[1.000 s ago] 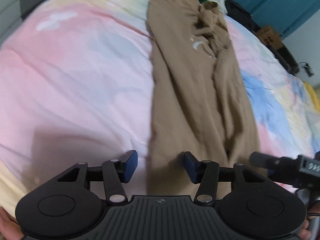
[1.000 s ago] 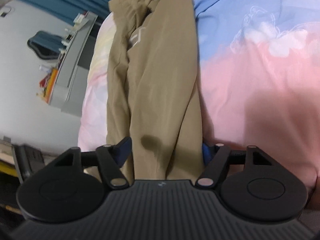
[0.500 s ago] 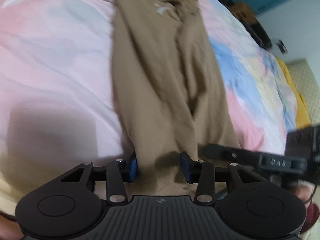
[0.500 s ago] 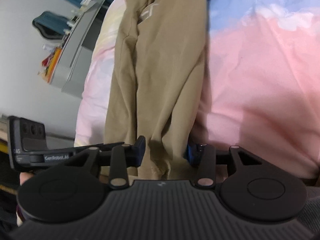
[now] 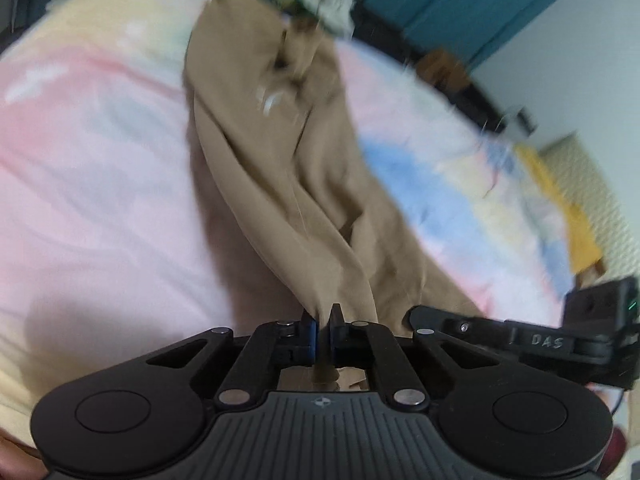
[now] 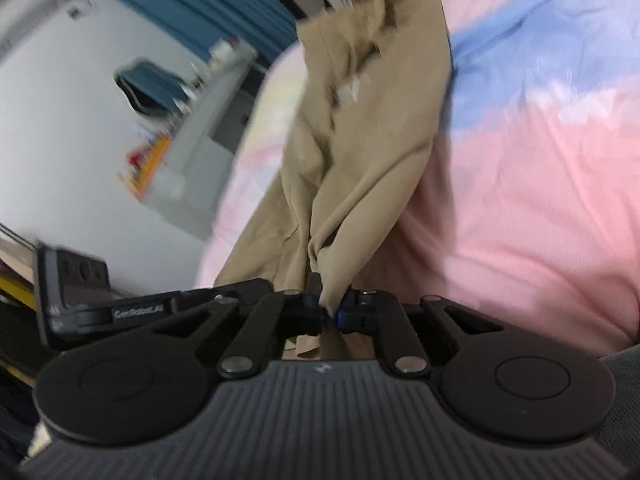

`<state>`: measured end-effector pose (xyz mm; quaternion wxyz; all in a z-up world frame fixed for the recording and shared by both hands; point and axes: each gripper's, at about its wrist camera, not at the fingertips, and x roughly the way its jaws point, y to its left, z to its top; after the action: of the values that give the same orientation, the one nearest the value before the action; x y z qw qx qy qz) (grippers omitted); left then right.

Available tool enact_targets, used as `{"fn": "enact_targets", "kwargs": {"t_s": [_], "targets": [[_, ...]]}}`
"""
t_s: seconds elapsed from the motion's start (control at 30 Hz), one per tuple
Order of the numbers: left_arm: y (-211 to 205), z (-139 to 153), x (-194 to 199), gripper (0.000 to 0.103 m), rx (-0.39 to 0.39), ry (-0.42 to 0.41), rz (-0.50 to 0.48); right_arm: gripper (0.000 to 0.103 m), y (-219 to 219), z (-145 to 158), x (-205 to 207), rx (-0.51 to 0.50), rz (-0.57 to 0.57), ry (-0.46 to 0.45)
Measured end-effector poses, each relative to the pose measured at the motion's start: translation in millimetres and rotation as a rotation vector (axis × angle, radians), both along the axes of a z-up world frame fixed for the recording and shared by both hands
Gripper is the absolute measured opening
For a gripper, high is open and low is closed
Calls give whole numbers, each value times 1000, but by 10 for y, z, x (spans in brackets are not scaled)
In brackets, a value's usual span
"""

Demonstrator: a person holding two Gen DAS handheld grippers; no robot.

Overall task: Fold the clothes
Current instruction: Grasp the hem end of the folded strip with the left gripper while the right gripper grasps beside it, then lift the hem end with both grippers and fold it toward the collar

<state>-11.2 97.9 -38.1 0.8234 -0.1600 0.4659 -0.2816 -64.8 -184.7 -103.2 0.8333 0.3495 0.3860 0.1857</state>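
- It was a home bedroom: a pastel duvet (image 5: 100, 184) spread beneath the gripper.
- Teal curtains (image 5: 452, 4) hung ahead.
- A grey desk (image 6: 204, 136) stood to its left.

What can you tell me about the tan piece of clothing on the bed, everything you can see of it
The tan garment is a long, narrow strip of thin, soft-looking fabric, creased lengthwise, with a small pale mark near its far, bunched end. It stretches away across the pastel bedspread. Its near end is gathered into two pinched points: the left gripper is shut on one, the right gripper on the other, side by side. Fabric draws taut toward each pinch. Motion blur hides finer details.
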Motion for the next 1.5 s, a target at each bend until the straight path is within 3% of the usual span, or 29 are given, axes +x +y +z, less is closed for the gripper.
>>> {"fn": "enact_targets", "kwargs": {"t_s": [0.2, 0.37, 0.47, 0.6, 0.73, 0.83, 1.0, 1.23, 1.43, 1.5], "targets": [[152, 528, -259, 5, -89, -85, 47, 10, -83, 534, -71, 26, -26, -164], [271, 922, -722, 5, -148, -141, 30, 9, -152, 868, -346, 30, -2, -288], [305, 908, -1079, 5, -159, -133, 9, 10, -206, 845, -631, 53, 15, -285], [284, 684, -1423, 5, -167, -93, -6, 9, -235, 681, -1037, 67, 39, -239], [345, 620, -1427, 5, -214, -101, 28, 9, -270, 544, -1073, 106, 32, -204], [271, 721, -1299, 5, -227, -173, 57, 9, -297, 605, -894, 111, 1, -242], [92, 925, -759, 5, -175, -298, 103, 10, -335, 787, -411, 86, -84, -315], [-163, 975, 342, 5, -24, -425, 153, 10, -310, 980, 659, -133, -130, -367], [-313, 555, 1312, 6, 42, -366, 209, 10, -201, 697, 1538, -276, -129, -373], [-366, 345, 1565, 6, 85, -356, 213, 10, -220, 497, 1761, -287, -132, -333]]}}
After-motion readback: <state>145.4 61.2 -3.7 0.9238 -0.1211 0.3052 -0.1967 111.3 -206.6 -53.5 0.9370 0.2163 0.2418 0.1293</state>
